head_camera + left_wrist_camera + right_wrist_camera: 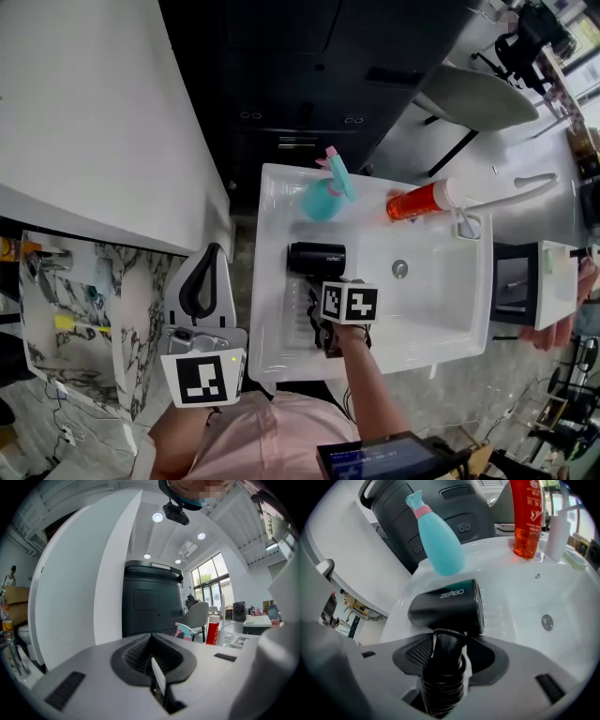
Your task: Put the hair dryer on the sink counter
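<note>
A black hair dryer (316, 257) is over the left side of the white sink basin (441, 323), its barrel lying crosswise and its ribbed handle pointing toward me. My right gripper (317, 305) points steeply down and is shut on that handle. In the right gripper view the handle fills the gap between the jaws, and the dryer's body (447, 604) sits just beyond my right gripper (447, 645). I cannot tell whether the dryer touches the basin. My left gripper (201, 270) hangs off the sink's left edge, shut and holding nothing; in its own view my left gripper (152, 657) points level at a dark cabinet.
A teal spray bottle (326, 195) and an orange bottle (417, 202) stand on the sink's back rim, beside a white faucet (511, 192). The drain (400, 269) is at the basin's middle. A dark cabinet (309, 75) stands behind, a white partition (94, 122) at left, and a shelf unit (525, 286) at right.
</note>
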A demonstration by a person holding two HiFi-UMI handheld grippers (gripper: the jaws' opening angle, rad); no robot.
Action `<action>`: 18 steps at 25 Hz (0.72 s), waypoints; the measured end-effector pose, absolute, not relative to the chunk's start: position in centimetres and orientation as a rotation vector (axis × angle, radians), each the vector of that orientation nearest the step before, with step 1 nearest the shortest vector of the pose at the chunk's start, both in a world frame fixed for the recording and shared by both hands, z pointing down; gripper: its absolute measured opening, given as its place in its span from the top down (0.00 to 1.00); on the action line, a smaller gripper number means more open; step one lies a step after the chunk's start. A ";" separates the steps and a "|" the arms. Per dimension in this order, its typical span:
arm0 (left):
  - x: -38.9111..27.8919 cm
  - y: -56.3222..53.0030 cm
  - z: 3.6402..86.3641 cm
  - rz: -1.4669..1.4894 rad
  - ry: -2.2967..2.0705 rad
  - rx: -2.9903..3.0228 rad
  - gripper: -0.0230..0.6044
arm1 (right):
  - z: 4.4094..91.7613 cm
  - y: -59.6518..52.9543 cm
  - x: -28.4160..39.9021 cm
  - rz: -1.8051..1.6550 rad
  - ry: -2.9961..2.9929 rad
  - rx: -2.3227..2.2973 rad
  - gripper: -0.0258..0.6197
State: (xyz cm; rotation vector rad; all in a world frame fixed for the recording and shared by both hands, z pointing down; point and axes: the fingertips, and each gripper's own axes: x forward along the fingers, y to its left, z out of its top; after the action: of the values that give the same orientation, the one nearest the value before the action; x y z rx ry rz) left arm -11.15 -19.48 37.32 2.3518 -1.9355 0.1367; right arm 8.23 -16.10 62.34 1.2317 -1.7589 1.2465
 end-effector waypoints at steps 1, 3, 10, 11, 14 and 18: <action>-11.1 -19.5 37.2 0.139 -1.933 2.360 0.95 | 62.4 -16.1 8.2 1.243 -1.752 1.219 0.60; -11.0 -19.4 36.9 0.115 -1.924 2.355 0.95 | 62.4 -16.0 8.4 1.216 -1.739 1.199 0.60; -11.0 -19.1 36.4 0.082 -1.921 2.356 0.95 | 62.6 -15.7 9.2 1.252 -1.728 1.140 0.53; -11.0 -19.1 36.4 0.080 -1.920 2.355 0.95 | 62.6 -15.5 9.0 1.285 -1.736 1.124 0.48; -10.9 -19.1 36.2 0.069 -1.917 2.357 0.95 | 62.3 -15.0 8.2 1.339 -1.757 1.074 0.39; -10.6 -19.1 35.9 0.061 -1.911 2.366 0.95 | 61.3 -14.9 8.1 1.315 -1.788 1.088 0.39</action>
State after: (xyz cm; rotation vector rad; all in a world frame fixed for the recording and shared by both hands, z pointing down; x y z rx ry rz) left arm -10.62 -19.08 35.94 2.3663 -1.9113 0.0612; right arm 8.06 -14.89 61.30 1.0877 -1.7884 1.3149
